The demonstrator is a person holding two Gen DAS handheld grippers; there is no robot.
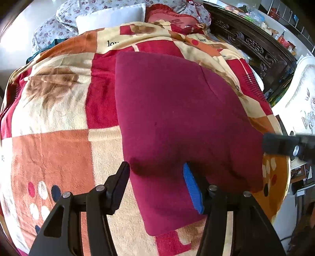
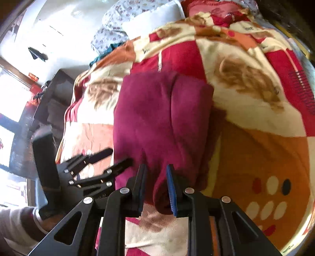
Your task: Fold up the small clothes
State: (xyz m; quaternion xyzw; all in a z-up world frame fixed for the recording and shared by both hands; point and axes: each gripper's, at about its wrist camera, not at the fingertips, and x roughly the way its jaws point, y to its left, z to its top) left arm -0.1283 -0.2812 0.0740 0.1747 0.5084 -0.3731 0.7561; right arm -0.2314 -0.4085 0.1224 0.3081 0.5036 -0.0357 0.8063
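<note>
The left tool (image 1: 156,169) stands with its jaws apart astride the near corner of the folded maroon garment (image 1: 177,122), pads off the cloth. The right tool (image 2: 156,171) pinches the garment's near edge between narrowly set jaws. The garment lies on a patterned blanket (image 1: 59,147) covering the bed.

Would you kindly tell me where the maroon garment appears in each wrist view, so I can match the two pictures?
Left wrist view: maroon garment fills the centre, its near edge between the left gripper's fingers.
Right wrist view: centre, slightly left, its near corner between the right gripper's fingers.
Shared landmark: the white pillow at the top.
</note>
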